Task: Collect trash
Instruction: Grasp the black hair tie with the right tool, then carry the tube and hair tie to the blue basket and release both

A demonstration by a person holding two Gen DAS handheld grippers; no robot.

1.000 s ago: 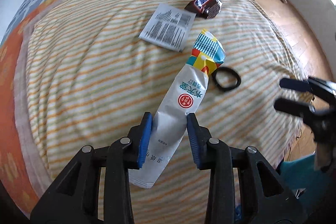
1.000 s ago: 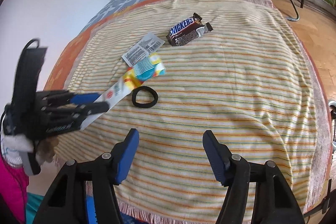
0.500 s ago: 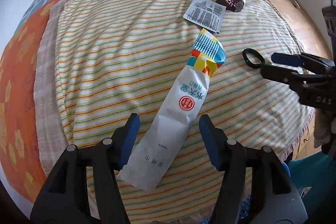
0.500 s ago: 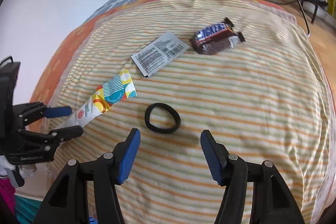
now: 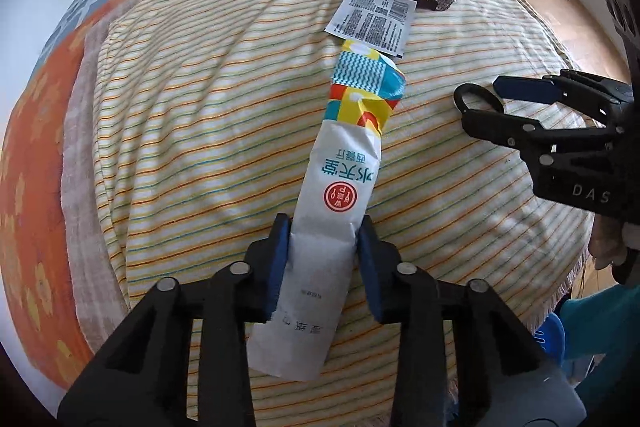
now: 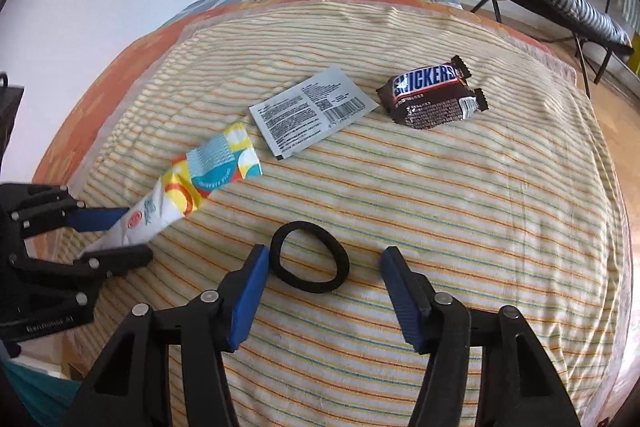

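On the striped bedspread (image 5: 200,131), left claw (image 5: 322,263) closes on the long white paper wrapper (image 5: 336,211); right claw (image 6: 324,291), closing, straddles the black hair tie (image 6: 310,257) without contact.

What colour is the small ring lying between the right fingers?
The hair tie is plain black, clearest in the right wrist view.

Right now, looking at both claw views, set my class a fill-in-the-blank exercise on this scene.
1. The left claw grips a long white ____.
2. The black hair tie lies between the ____ claw's fingers.
3. The chocolate bar reads ____.
4. The grey sachet lies ____ side up.

Missing: wrapper; right; Snickers; barcode
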